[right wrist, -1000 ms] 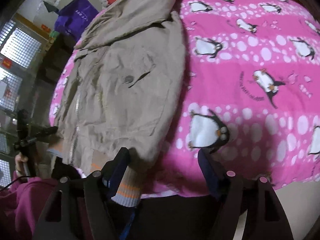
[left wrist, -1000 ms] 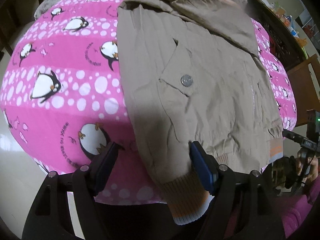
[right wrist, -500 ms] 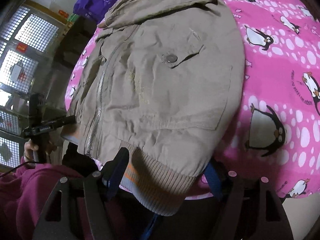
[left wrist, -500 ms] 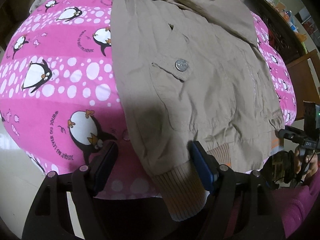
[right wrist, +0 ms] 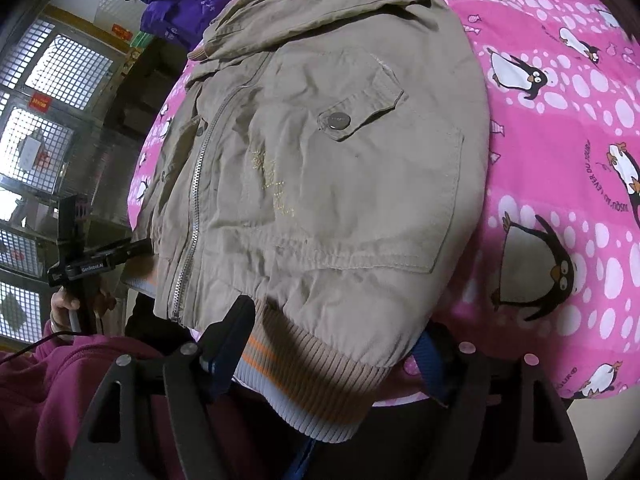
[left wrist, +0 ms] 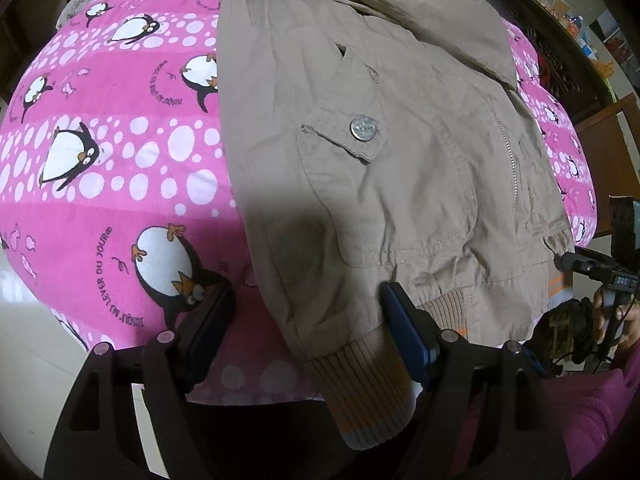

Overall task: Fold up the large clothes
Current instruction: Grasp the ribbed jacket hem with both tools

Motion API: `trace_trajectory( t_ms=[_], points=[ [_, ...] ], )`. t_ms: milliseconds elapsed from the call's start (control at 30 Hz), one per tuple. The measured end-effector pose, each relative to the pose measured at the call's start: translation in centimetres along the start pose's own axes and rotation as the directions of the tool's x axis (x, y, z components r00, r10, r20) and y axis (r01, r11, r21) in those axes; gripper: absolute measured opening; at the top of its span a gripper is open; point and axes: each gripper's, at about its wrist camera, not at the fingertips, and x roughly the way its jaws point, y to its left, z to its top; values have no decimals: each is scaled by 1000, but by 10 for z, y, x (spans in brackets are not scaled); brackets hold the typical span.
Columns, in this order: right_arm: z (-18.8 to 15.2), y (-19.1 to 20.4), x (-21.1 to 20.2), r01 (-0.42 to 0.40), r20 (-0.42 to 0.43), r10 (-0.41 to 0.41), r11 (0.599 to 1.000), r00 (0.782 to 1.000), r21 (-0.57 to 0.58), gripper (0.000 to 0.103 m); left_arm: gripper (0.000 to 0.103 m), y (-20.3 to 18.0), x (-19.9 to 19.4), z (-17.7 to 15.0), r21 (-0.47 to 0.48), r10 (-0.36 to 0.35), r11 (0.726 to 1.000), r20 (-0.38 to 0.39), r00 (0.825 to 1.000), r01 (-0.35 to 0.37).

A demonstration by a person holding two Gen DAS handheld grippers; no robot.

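Observation:
A beige zip jacket (left wrist: 380, 168) lies front up on a pink penguin-print blanket (left wrist: 100, 168), its ribbed hem hanging over the near edge. In the right wrist view the jacket (right wrist: 328, 184) fills the middle. My left gripper (left wrist: 308, 316) is open, its jaws on either side of the hem's left corner (left wrist: 352, 376). My right gripper (right wrist: 336, 332) is open, its jaws on either side of the hem's right corner (right wrist: 312, 376). Neither is closed on the cloth.
Each view shows the other gripper and the hand holding it, at the right edge of the left wrist view (left wrist: 604, 276) and the left of the right wrist view (right wrist: 80, 264). A purple bag (right wrist: 184, 8) and wire-mesh shelving (right wrist: 36, 92) stand beyond the bed. Dark wooden furniture (left wrist: 568, 72) lies right.
Both grippers have come in toward the jacket's hem. The right gripper swung left from the pink blanket until its jaws straddle the hem corner. The jaws stayed open.

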Motion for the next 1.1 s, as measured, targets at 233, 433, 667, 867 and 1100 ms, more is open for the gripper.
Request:
trace_trajectory(
  t_ms=[233, 433, 667, 867, 1100],
  points=[
    [0, 0, 1, -4, -1, 4, 1000, 1000, -4, 79, 78, -1, 0, -1, 3, 0, 1000, 0, 1000, 0],
    [-1, 4, 2, -1, 6, 1, 1000, 1000, -21, 80, 78, 3, 1, -2, 1, -13, 1000, -2, 1000, 13],
    [-1, 7, 3, 4, 4, -4, 999, 1000, -54, 81, 79, 4, 2, 0, -1, -22, 1000, -15, 1000, 22],
    [2, 5, 3, -7, -13, 6, 999, 1000, -40, 80, 80, 1, 4, 2, 8, -12, 1000, -21, 1000, 12],
    [3, 8, 5, 3, -9, -4, 999, 1000, -32, 77, 83, -1, 7, 3, 16, -8, 1000, -26, 1000, 9]
  ],
)
